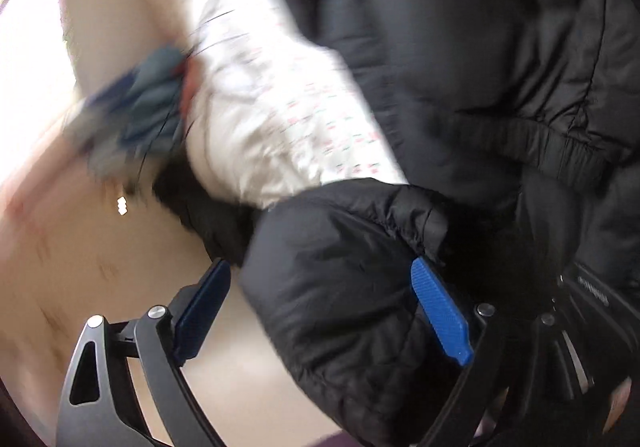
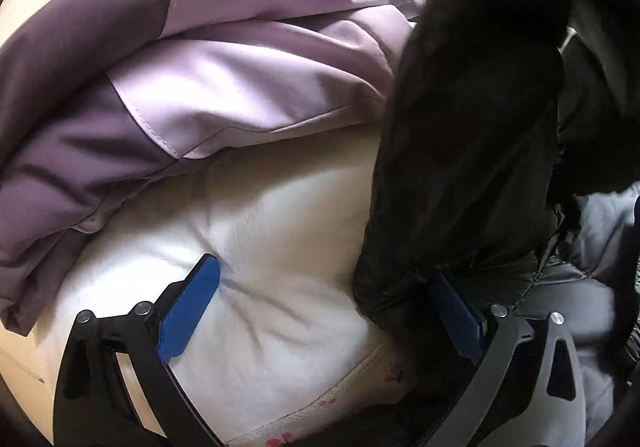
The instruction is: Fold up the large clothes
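The black puffer jacket (image 1: pixel 460 67) is up off the table (image 1: pixel 80 267), bunched and hanging between the two tools, over a white padded garment (image 2: pixel 280 247) with a small pink print and beside a folded purple jacket (image 2: pixel 180 67) that lies toward the table's far left edge in the right camera.

The left gripper (image 1: pixel 324 311) stands wide, and a thick roll of the black jacket, gathered at an elastic hem or cuff, fills the gap between its blue pads (image 1: pixel 440 311); the pads do not look pressed in. The right gripper (image 2: pixel 324 311) is also wide: a dark sleeve-like fold hangs against its right finger, while the left finger sits over the white garment. Neither seems to clamp cloth, though the left view is blurred.

This jacket looks light, soft and springy, with a slick shell, so I would expect it to puff back and slide out of a shallow pinch. Stitched seams, the elastic hem and cuffs look like the surest places to take hold.

As for direction, the hanging fold in the right view runs from the upper right down toward the gripper; the jacket's overall long axis I cannot tell, crumpled as it is.
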A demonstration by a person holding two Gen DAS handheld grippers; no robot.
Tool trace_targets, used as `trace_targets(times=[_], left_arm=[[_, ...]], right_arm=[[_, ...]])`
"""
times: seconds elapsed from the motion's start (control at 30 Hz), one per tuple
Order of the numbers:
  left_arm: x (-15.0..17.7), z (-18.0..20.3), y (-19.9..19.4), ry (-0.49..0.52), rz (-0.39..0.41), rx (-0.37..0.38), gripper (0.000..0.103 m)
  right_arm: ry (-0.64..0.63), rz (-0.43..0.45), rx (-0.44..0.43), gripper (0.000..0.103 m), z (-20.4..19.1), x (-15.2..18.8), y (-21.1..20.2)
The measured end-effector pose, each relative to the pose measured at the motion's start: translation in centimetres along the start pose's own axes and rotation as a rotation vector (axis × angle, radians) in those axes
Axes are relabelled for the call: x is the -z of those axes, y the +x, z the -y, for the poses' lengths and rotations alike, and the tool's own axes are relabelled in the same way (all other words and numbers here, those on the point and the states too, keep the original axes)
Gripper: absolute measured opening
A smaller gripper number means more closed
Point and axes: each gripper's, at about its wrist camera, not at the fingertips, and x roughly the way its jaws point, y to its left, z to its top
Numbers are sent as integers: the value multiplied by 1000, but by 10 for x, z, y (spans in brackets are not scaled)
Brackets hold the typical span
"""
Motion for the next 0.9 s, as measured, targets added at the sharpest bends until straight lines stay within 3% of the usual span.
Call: trace_targets(times=[0.1,0.17,0.2,0.27,0.3,0.33,0.37,0.47,0.6,0.63,0.7,0.83,0.9], left_arm=[[-22,26,39,174,-108,-136,96],[-19,22,74,165,-241,-183,95],[-12,11,88,98,-294,-183,91],[13,-18,104,-121,-351,-138,64],[37,-39,110,-293,-379,-118,44],[67,-56,114,-452,-403,-92,33],[88,-63,115,-554,-410,-56,28],[201,-84,107,-1196,-319,282,18],[312,-49,89,-1730,-176,521,17],[329,-37,87,-1807,-151,558,17],[352,-10,80,-1933,-98,624,17],[358,16,64,-2014,-32,703,17],[361,25,52,-2038,-5,734,17]], right_arm=[[10,-2,-14,98,5,1,-2],[14,-1,-24,97,10,3,-5],[12,-1,-29,97,12,4,-7],[2,-2,-35,97,15,7,-11],[-4,-6,-34,97,16,9,-13],[-15,-11,-29,97,16,11,-17],[-29,-20,-18,97,15,12,-21],[-69,-38,-20,97,14,22,-42],[41,89,-208,97,38,34,-100],[107,149,-256,97,50,35,-116],[234,208,-266,97,62,23,-127],[421,233,-259,97,90,-28,-124],[467,213,-236,97,80,-59,-110]])
